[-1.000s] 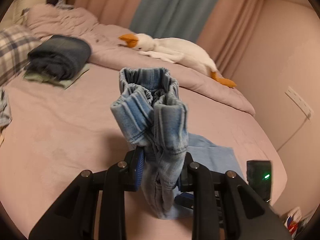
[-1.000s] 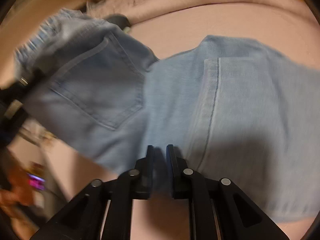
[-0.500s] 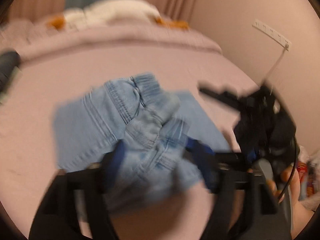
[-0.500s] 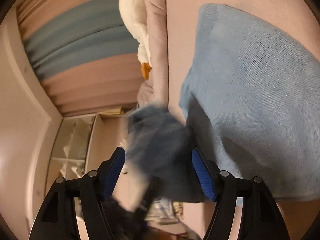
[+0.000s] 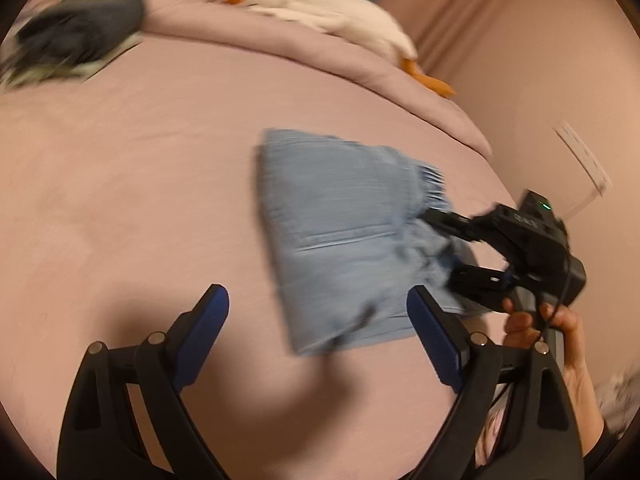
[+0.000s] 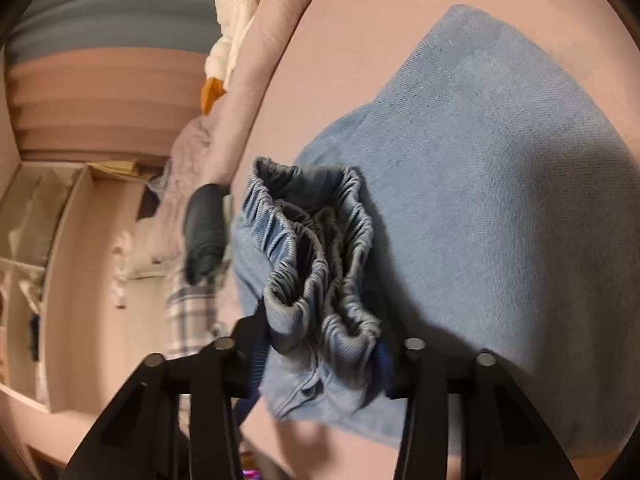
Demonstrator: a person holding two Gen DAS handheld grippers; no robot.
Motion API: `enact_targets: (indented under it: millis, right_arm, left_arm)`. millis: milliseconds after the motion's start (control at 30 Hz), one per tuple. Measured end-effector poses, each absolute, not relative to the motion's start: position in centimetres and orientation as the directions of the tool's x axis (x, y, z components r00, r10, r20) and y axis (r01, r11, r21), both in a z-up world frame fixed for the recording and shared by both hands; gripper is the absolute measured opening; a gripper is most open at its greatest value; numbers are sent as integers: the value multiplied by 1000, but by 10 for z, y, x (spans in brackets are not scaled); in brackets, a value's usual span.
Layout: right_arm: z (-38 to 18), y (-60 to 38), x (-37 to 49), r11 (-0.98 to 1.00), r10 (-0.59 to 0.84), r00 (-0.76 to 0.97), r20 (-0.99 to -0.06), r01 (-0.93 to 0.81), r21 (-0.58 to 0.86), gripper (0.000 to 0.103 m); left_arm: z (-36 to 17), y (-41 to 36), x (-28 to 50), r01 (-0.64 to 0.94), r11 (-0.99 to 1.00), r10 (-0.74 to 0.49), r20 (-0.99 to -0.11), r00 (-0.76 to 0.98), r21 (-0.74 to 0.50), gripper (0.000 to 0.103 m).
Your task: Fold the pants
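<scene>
Pink bedding [image 5: 120, 184] covers the bed that carries everything, and pink and blue curtains hang behind it. A white plush goose [image 5: 332, 8] with an orange beak is laid along the rumpled duvet at the far edge, and a dark folded garment [image 5: 80, 36] is seen on the bed, well apart from the pants.

The light-blue denim pants [image 5: 340, 232] lie folded flat on the bed, just ahead of the left gripper [image 5: 318, 312]. Its blue-padded fingers [image 5: 204, 320] are spread wide and are opening; nothing is pressed between them, though the near edge of the denim lies in the gap.

The right gripper [image 6: 320, 352] is held by a person's hand [image 5: 560, 328] at the right-hand edge of the pants in the left wrist view. Its jaws are closing, and the gathered elastic waistband [image 6: 316, 252] is bunched between them and pressed on both sides. The waistband stands up in folds above the fingers, while the rest of the denim is spread flat beyond it. Shelving is seen blurred past the edge of the bed.
</scene>
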State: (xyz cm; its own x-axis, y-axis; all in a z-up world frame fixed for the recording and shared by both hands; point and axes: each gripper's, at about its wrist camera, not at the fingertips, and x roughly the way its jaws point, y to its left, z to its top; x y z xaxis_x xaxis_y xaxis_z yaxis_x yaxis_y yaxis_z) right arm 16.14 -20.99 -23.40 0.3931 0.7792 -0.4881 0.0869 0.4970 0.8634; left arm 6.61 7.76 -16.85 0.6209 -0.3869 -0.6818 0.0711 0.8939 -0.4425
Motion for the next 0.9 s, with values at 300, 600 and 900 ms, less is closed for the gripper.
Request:
enact_targets:
  millis: [300, 600, 900]
  right_arm:
    - [-166, -273, 136, 589, 653, 610, -448, -37, 808, 32]
    - [-243, -313, 131, 567, 597, 583, -551, 179, 804, 32]
    - [-199, -326, 125, 682, 512, 603, -612, 148, 716, 55]
  left_arm:
    - [-156, 75, 61, 79, 879, -410, -662, 628, -470, 91]
    - [-162, 42, 90, 143, 895, -423, -705, 569, -422, 91]
    - [-155, 25, 119, 186, 910, -408, -716, 567, -371, 91]
